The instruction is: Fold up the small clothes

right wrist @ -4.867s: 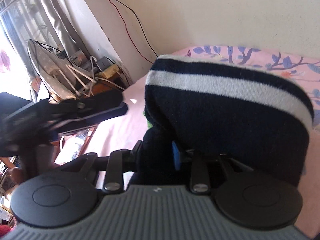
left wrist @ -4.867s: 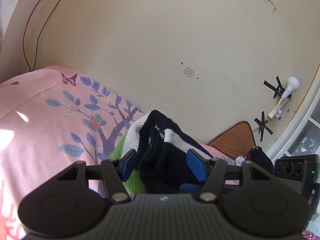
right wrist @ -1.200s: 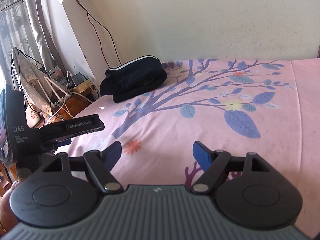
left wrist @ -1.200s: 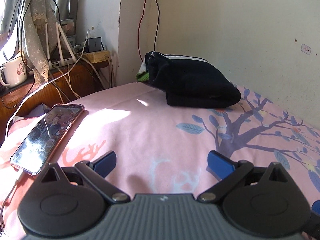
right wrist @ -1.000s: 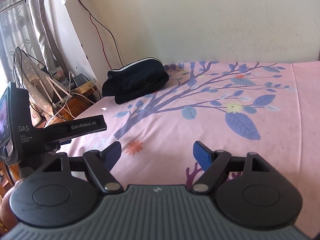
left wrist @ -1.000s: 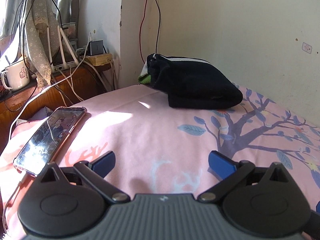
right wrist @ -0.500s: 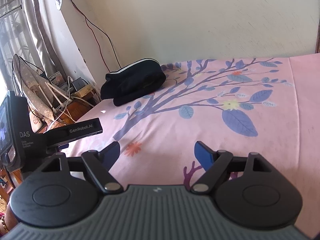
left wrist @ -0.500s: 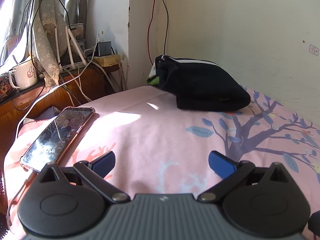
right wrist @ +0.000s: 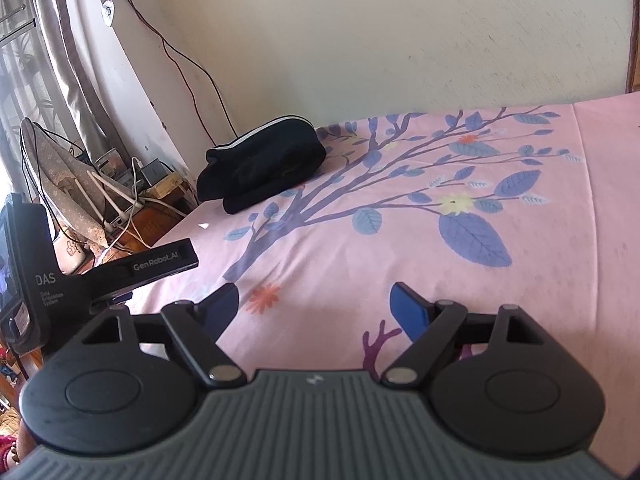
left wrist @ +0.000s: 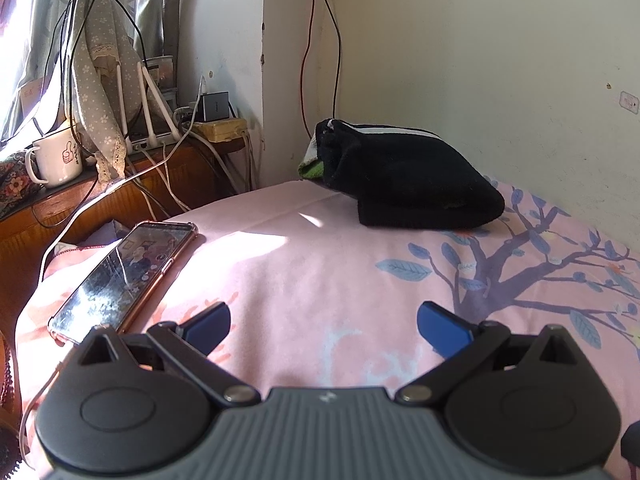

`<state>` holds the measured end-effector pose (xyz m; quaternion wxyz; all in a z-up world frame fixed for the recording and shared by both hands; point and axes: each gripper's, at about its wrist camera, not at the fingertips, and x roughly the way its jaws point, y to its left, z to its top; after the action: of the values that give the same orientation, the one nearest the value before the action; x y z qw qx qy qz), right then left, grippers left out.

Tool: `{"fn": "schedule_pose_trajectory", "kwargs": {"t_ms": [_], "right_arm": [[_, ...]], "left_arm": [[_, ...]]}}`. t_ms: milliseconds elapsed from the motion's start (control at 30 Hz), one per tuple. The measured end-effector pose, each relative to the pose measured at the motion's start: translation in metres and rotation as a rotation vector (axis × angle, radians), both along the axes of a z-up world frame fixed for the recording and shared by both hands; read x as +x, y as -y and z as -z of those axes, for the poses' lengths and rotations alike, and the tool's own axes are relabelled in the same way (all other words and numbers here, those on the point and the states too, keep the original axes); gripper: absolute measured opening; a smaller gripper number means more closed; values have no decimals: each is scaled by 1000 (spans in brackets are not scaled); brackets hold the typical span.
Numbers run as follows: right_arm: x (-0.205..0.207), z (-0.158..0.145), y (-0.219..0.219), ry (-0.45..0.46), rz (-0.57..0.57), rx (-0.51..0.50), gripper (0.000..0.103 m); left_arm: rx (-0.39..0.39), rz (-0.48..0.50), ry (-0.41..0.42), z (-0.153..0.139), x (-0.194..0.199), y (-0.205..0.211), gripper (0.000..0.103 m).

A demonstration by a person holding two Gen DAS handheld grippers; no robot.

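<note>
A home bedroom — pink floral bedsheet (right wrist: 500, 168), curtain (left wrist: 156, 8), bedside mug (left wrist: 58, 160).

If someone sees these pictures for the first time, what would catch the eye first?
Probably the folded dark garment, which lies at the far corner of the pink bedsheet near the wall. Next, the phone lying at the bed's left edge. Both the left claw and the right claw are open and empty.

Both wrist cameras sit low over the pink tree-printed bedsheet (left wrist: 320, 264), looking forward and slightly downward. Each faces the far wall corner and shares the distant folded black knitted garment (left wrist: 404, 184) (right wrist: 264, 164).
</note>
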<state>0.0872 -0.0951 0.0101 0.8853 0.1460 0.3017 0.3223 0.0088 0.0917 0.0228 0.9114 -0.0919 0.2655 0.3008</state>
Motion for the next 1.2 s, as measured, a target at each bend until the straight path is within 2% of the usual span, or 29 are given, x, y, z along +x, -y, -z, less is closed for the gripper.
{"fn": "schedule_pose_trajectory", "kwargs": {"t_ms": [500, 667, 767, 1000, 1200], "right_arm": [[4, 1, 7, -18, 46, 21, 88], [6, 2, 11, -41, 85, 34, 93], [8, 3, 11, -53, 100, 26, 93], [5, 2, 5, -27, 118, -25, 94], [6, 2, 5, -31, 114, -29, 95]], "left_arm": [[13, 5, 11, -1, -2, 3, 103], [61, 9, -2, -1, -1, 11, 103], [88, 17, 20, -2, -4, 15, 103], [139, 23, 29, -4, -6, 23, 103], [167, 3, 59, -6, -11, 25, 103]]}}
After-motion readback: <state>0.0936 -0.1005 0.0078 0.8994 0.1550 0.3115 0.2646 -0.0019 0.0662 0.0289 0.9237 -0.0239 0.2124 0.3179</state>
